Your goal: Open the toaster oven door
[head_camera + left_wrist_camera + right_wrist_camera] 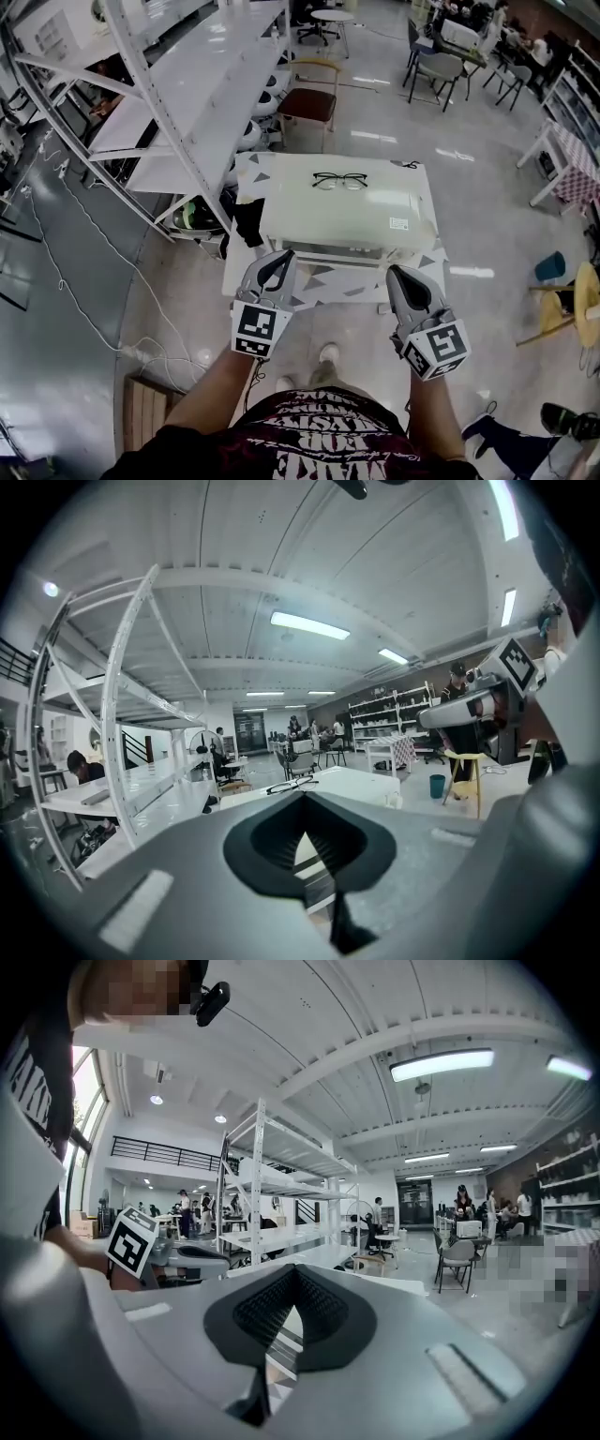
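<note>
The white toaster oven (347,216) stands on a small triangle-patterned table (251,173), and a pair of black glasses (339,180) lies on its top. Its front faces me; the door is seen only edge-on from above. My left gripper (278,258) hovers shut at the oven's front left corner, holding nothing. My right gripper (400,275) is shut and empty off the front right corner. In the left gripper view the left gripper (302,797) points over the oven top (356,782) toward the glasses (291,785). The right gripper (295,1269) points along the oven's edge.
A white shelving rack (187,84) runs along the left, with a brown chair (307,101) behind the table. A dark cloth (248,220) hangs at the oven's left side. A teal bin (551,266) and a yellow stool (572,314) stand at right. A wooden crate (145,408) sits on the floor by my left arm.
</note>
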`<state>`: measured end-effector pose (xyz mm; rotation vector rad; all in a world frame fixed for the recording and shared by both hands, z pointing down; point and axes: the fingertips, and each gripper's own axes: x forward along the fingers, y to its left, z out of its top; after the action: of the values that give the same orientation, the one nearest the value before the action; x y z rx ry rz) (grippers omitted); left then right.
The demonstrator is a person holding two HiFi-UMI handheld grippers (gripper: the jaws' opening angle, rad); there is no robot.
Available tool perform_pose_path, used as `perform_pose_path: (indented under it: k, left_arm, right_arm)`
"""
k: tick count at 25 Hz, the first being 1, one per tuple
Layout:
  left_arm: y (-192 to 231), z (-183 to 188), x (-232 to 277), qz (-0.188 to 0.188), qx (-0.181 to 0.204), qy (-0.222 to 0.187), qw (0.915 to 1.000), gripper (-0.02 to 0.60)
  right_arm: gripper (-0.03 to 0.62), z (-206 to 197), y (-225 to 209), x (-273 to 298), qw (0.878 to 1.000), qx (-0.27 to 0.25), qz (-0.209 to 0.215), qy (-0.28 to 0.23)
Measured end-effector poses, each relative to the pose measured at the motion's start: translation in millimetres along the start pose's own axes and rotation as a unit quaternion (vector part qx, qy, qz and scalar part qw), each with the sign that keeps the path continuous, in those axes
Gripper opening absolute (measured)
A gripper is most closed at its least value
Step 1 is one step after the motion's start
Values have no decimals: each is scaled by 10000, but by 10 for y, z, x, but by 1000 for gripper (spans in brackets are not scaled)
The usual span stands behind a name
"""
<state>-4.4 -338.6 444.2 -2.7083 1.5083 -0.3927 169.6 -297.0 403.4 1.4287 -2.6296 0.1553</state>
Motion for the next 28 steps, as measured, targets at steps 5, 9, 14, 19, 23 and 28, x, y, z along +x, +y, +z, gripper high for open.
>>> perform_pose_path:
  k: [5,9,14,19,23,28]
  left_arm:
    - [35,-88,131,35,-11,124,9999,0]
    - [65,-147,265,65,8,189,9998,0]
    - [87,-332,433,106,-41,377,9992,0]
    - [148,-533,617,147,-110,596,9981,0]
    - [199,-657,730,176,-141,734,9970,0]
    - [264,-720,842,194,-148,804,9965,0]
  right_arm:
    - [26,-65,-79,32,10000,60,23,62]
    - [26,-83,-182,56,9999,74,6,68]
    - [26,-146,-272,90,9998,116,29,130]
    - [26,-191,-338,127,9997,140,52,195]
    - [26,-230,-401,149,9995,178,43,266]
    - [26,-217,-461,149,9994,189,-23,282]
